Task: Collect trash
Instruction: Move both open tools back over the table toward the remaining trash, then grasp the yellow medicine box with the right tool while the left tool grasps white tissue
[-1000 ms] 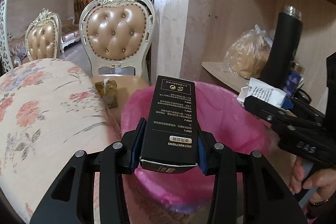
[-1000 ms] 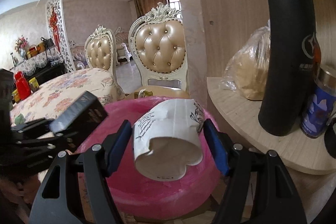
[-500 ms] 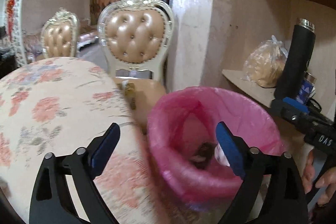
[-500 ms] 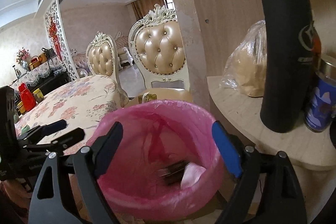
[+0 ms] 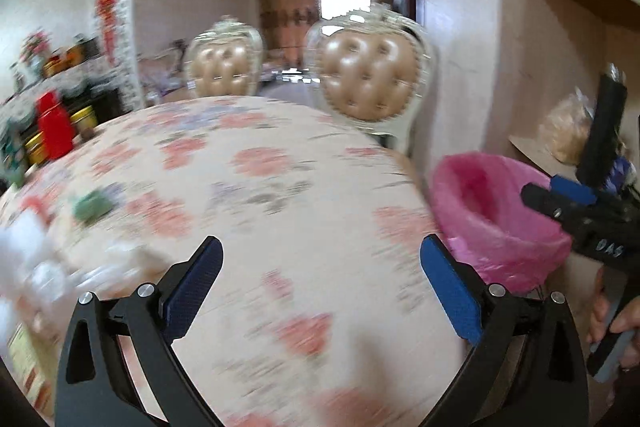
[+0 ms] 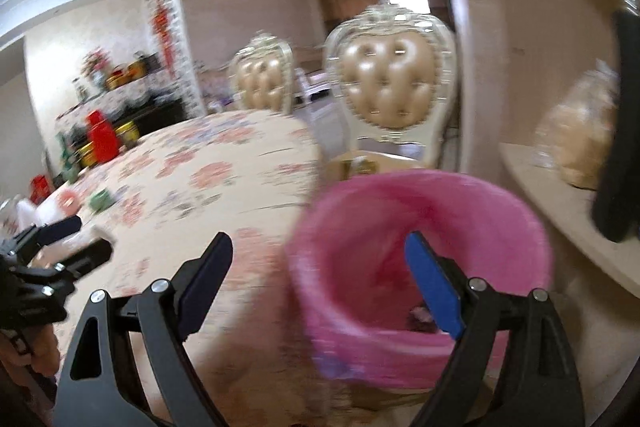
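1. Both tongs are empty. The left gripper (image 5: 321,281) has its jaws spread wide over the floral tablecloth (image 5: 256,187), and they have just been opening, with nothing between them. The right gripper (image 6: 319,285) is also spread wide, with nothing between the pads; its jaws opened further a moment back and now frame the near rim of the pink-lined bin (image 6: 424,267).

2. Some dark and pale scraps show at the bottom of the bin in the right wrist view, so I judge part of the collecting is done.

3. More trash looks to be left on the table. At its left edge lie white crumpled pieces (image 5: 28,259), a small green item (image 5: 93,205) and a pale flat scrap (image 5: 116,259), all well apart from the bin, which stands just beside the table's right edge.

4. Much is hard to read. Both views are smeared by motion, so the white pieces could be tissue or plastic; I cannot tell which. The bin's contents are mostly hidden behind the right pad (image 6: 434,287). A yellowish printed thing (image 5: 28,359) at the lower left is cut off by the picture's edge.
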Motion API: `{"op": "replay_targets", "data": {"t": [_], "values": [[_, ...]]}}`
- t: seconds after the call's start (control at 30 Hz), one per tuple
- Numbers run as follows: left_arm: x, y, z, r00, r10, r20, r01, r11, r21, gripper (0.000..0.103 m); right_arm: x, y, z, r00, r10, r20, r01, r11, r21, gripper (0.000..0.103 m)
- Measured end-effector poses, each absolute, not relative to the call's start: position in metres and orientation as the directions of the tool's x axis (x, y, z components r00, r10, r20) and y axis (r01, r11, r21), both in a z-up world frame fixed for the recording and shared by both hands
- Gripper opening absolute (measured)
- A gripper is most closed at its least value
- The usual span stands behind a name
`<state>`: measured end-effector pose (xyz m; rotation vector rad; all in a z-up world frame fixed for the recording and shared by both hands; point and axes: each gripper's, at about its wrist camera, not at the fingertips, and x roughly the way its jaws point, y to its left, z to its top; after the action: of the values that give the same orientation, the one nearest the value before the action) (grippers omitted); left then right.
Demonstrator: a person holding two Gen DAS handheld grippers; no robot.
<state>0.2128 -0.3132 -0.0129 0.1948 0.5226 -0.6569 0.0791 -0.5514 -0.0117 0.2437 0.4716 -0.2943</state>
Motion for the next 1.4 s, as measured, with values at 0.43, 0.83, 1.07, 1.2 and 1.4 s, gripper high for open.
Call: {"op": "replay_targets", "data": {"t": [0.43,0.83,1.07,1.2,1.4], "values": [[0.205,-0.100,-0.016,0.817,-0.280,-0.504,0.297,0.954,-0.049,0.094,0.156,-0.388,-0.012,0.848,0.082,-0.523,-0.017,0.992,0.127,0.087],[0.207,0.060,-0.016,0.855,-0.010,-0.518,-0.036,0.996,-0.078,0.094,0.192,-0.240,-0.010,0.767,0.310,-0.561,-0.317,0.944,0.088,0.089],[0.220,0.078,-0.030,0.813,0.047,-0.581,-0.080,0.996,-0.031,0.094,0.203,-0.182,-0.018,0.700,0.372,-0.610,-0.428,0.902,0.059,0.090],[0.232,0.081,-0.037,0.793,0.030,-0.608,-0.069,0.997,-0.041,0.094,0.216,-0.158,-0.024,0.667,0.375,-0.644,-0.451,0.891,0.052,0.090],[0.256,0.079,-0.038,0.783,0.018,-0.621,-0.057,0.997,-0.042,0.093,0.237,-0.143,-0.032,0.624,0.368,-0.690,-0.448,0.891,0.070,0.090]]}}
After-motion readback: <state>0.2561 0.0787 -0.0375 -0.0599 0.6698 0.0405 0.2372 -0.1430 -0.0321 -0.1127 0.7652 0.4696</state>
